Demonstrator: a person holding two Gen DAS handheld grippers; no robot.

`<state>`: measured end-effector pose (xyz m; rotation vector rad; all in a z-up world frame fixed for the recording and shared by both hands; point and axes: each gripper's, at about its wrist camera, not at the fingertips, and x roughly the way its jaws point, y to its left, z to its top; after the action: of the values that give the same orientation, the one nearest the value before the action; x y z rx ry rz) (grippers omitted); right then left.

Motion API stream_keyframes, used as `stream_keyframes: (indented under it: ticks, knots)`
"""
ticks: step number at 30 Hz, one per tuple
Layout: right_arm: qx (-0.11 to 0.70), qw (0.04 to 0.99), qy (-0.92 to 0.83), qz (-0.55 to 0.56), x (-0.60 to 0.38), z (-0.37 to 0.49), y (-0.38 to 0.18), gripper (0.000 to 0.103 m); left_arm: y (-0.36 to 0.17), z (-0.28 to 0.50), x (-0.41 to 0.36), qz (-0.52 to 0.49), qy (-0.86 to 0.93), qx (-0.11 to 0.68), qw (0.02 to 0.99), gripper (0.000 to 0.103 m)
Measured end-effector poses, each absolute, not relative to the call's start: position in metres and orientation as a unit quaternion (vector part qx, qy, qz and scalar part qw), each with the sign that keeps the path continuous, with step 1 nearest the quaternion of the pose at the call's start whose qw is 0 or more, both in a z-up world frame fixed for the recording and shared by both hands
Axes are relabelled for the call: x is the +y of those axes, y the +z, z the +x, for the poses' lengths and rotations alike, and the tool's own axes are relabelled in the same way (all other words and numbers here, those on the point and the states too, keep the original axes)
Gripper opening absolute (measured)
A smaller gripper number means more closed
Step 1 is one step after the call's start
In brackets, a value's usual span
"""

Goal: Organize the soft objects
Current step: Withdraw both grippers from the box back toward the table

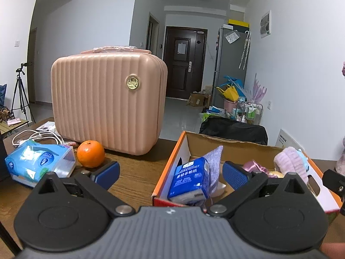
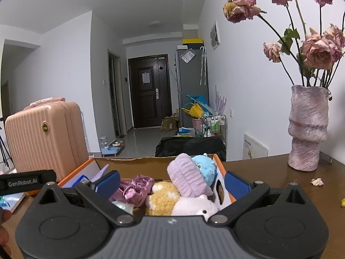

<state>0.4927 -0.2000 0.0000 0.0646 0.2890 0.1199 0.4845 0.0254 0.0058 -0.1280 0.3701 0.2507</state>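
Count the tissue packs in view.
2. One blue handkerchief-tissue pack stands in the cardboard box, at its left end. One larger blue tissue pack lies on the table beside the orange. The box may hide more.

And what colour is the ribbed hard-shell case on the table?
Pale pink ribbed hard-shell case, clearest in the left wrist view.

"GenRobot.AI" on the black left gripper (image 2: 28,182), tissue pack (image 1: 189,180) print unreadable
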Motion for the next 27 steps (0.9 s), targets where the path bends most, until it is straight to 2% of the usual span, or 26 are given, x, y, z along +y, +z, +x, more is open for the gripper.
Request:
stream_keyframes:
  ticks: [27]
  knots:
    - [0.158,0.985,0.066,-0.018,-0.229,0.405,-0.015,0.103,-0.005,0.398,0.014,-0.018,0.093,0.195,0.976,0.103]
